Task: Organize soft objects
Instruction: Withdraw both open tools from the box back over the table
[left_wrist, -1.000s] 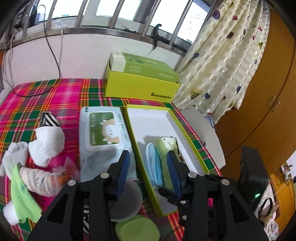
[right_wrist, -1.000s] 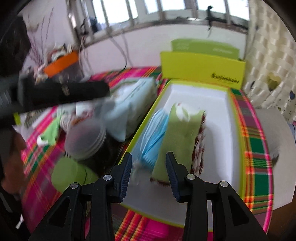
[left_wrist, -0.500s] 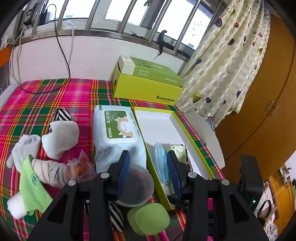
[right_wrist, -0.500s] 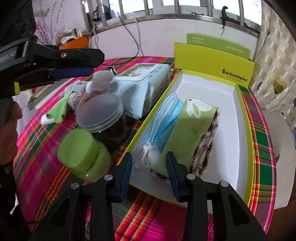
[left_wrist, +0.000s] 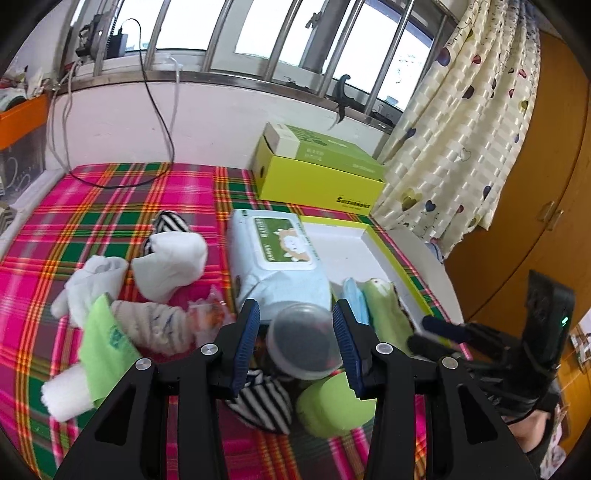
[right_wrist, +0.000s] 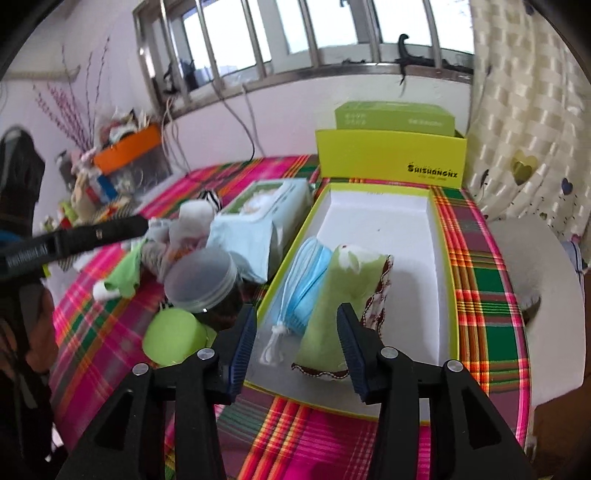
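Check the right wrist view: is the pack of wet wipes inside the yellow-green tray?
No, the wipes pack lies on the plaid cloth beside the tray.

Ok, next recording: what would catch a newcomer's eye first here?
The loud pink-and-green plaid tablecloth fills both views. On it, right of centre, an open yellow-green box holds a blue face mask and a green pouch. Left of it, socks are piled beside a wipes pack.

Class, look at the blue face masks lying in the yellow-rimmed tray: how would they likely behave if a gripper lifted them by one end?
The blue face masks look thin and pleated, so they would probably droop rather than stay flat. Their white ear loops trail loose and may snag on the tray rim. Being a loose stack, they might fan apart or slip.
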